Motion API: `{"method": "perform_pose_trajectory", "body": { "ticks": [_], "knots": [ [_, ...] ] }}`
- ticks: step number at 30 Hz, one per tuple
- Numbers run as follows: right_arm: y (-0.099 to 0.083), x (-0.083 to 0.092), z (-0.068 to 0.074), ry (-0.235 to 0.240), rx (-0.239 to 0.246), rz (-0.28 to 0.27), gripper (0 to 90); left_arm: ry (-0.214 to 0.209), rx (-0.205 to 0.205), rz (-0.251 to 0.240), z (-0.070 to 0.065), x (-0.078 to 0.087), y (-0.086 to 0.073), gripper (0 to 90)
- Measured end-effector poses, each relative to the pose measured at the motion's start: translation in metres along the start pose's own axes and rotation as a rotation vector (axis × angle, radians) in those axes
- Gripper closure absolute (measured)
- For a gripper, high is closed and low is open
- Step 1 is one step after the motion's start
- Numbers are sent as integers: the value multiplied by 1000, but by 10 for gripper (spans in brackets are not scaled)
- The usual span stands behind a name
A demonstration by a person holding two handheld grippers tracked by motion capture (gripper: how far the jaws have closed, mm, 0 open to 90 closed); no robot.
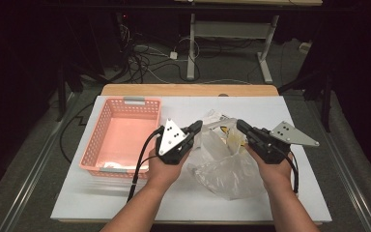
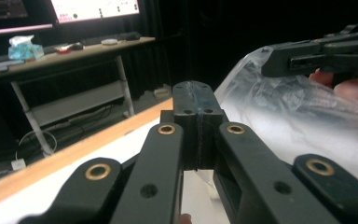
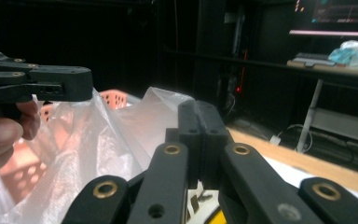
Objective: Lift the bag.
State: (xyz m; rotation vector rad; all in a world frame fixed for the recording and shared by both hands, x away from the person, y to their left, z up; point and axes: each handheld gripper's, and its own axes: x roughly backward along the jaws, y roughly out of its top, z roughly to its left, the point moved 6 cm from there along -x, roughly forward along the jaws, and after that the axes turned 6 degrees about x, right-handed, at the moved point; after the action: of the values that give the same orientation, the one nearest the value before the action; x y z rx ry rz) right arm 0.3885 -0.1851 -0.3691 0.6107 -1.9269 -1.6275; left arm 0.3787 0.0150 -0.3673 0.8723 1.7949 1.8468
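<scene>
A clear plastic bag (image 1: 227, 166) hangs between both grippers above the white table, its lower part resting on the sheet. My left gripper (image 1: 197, 126) is shut, with the bag's left top edge at its tips. My right gripper (image 1: 240, 125) is shut, with the bag's right top edge at its tips. In the left gripper view the closed jaws (image 2: 196, 93) meet the bag's film (image 2: 298, 112), and the right gripper (image 2: 268, 65) shows beyond. In the right gripper view the film (image 3: 88, 154) rises to the closed jaws (image 3: 198, 109), with the left gripper (image 3: 86, 84) opposite. Something yellow and white (image 1: 228, 131) shows through the bag.
An empty pink plastic basket (image 1: 125, 102) sits on the left half of the white table sheet (image 1: 290, 111), close to my left hand; its rim (image 3: 114, 97) shows behind the bag. The wooden table edge (image 1: 188, 90) lies at the far side. Cables and desk legs stand beyond.
</scene>
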Motion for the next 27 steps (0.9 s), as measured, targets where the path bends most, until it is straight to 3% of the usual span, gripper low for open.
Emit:
{"method": "perform_pose_trajectory", "body": {
  "ticks": [9, 22, 27],
  "knots": [
    [23, -7, -16, -36, 2, -57, 900, 7, -20, -70, 5, -16, 46, 888],
    [85, 4, -42, -107, 38, -150, 900, 31, -85, -152, 8, -28, 128, 888],
    [79, -5, -35, -87, 41, -118, 900, 13, -96, -193, 2, -29, 152, 888]
  ]
}}
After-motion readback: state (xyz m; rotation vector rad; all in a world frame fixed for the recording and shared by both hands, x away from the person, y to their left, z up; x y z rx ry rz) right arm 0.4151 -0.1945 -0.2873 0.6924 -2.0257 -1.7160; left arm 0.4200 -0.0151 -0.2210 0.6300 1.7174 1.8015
